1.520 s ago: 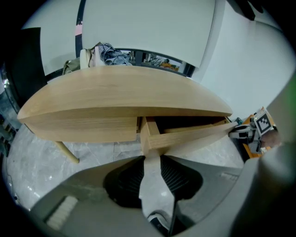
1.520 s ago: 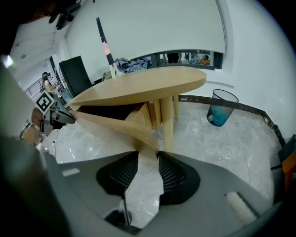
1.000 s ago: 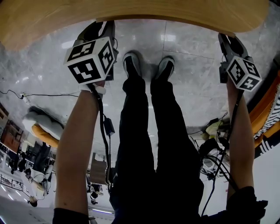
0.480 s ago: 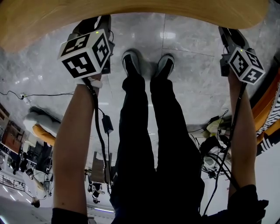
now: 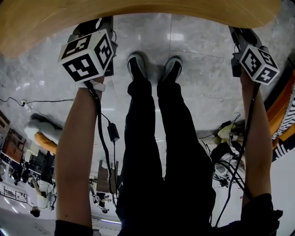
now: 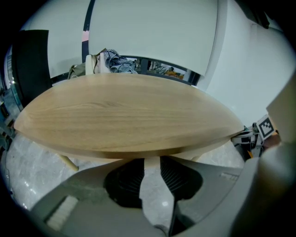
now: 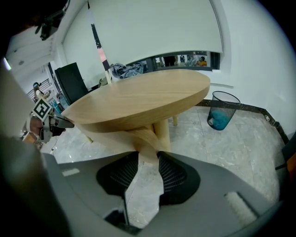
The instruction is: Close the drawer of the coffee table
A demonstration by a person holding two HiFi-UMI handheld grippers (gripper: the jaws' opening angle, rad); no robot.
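The round pale-wood coffee table (image 5: 138, 11) fills the top of the head view, its rim just beyond both grippers. My left gripper (image 5: 94, 25) reaches under the rim at the left, and my right gripper (image 5: 239, 34) does so at the right; their fingertips are hidden there. In the left gripper view the gripper (image 6: 152, 159) stands open, with floor in the gap and a strip of wood just past the tips. In the right gripper view the gripper (image 7: 148, 155) is open too, aimed at the table's leg (image 7: 162, 132). No drawer front stands out from the table.
My legs and shoes (image 5: 152, 69) stand on the grey marble floor between the arms. A blue waste bin (image 7: 223, 111) sits right of the table. Cables and gear (image 5: 226, 156) lie at the right, and clothes (image 6: 115, 62) are piled behind the table.
Both marker cubes have crept a little toward the table rim. A wooden lip that stuck out below the tabletop in the earliest frame no longer shows.
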